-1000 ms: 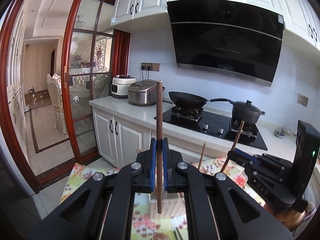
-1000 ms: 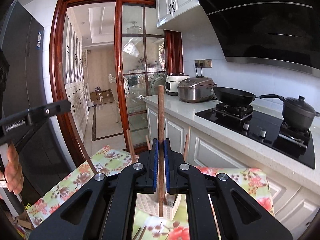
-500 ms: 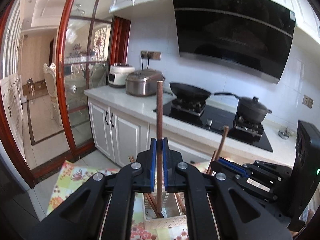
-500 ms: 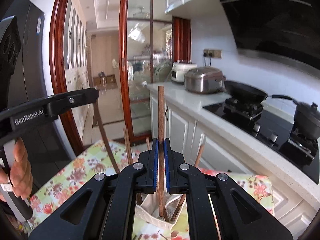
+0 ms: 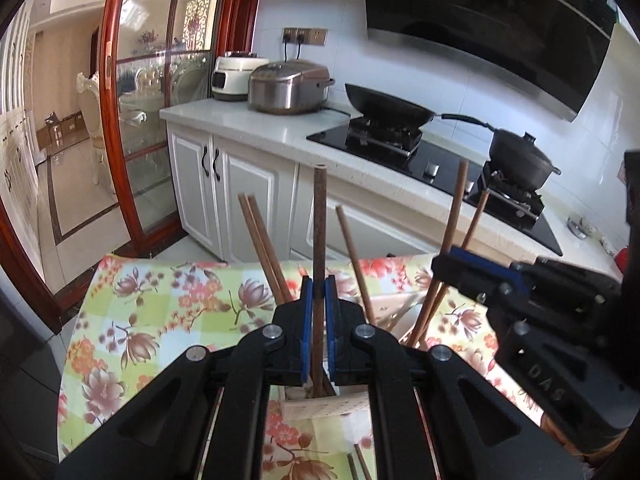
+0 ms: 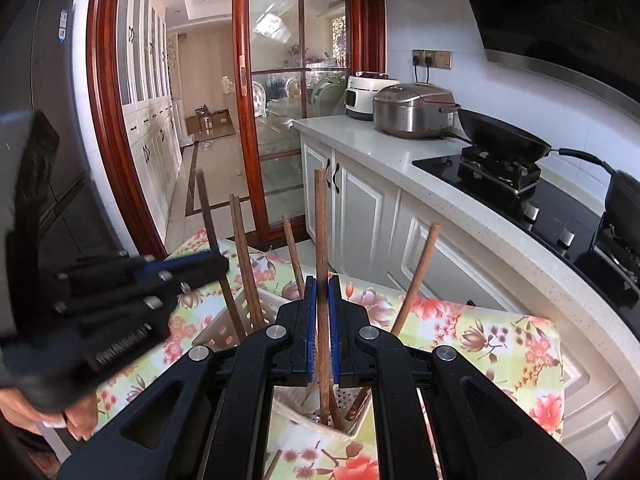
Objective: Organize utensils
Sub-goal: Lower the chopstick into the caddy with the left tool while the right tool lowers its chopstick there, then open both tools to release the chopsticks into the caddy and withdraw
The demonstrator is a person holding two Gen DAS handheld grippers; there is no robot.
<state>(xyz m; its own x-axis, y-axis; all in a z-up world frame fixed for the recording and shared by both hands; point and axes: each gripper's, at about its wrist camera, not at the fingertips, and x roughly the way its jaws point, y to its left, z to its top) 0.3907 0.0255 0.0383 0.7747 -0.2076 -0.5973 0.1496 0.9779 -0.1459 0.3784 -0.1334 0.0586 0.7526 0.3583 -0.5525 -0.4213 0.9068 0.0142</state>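
My left gripper (image 5: 319, 292) is shut on a dark brown chopstick (image 5: 319, 216), held upright with its lower end inside the white perforated utensil holder (image 5: 340, 408). My right gripper (image 6: 322, 292) is shut on another brown chopstick (image 6: 320, 224), also upright, its lower end down in the same holder (image 6: 360, 416). Several more chopsticks (image 5: 260, 240) lean in the holder. The right gripper shows at the right of the left wrist view (image 5: 472, 268). The left gripper shows at the left of the right wrist view (image 6: 188, 268).
The holder stands on a floral tablecloth (image 5: 160, 304). More chopsticks (image 5: 360, 464) lie on the cloth near me. Behind are white cabinets (image 5: 224, 184), a countertop with rice cookers (image 5: 288, 88), a stove with wok (image 5: 384, 104) and pot (image 5: 520, 156), and a glass sliding door (image 6: 280, 120).
Both grippers have moved down and tilted toward the table. The chopstick tips, held above the holder before, now sit inside it. The two grippers have come closer together.
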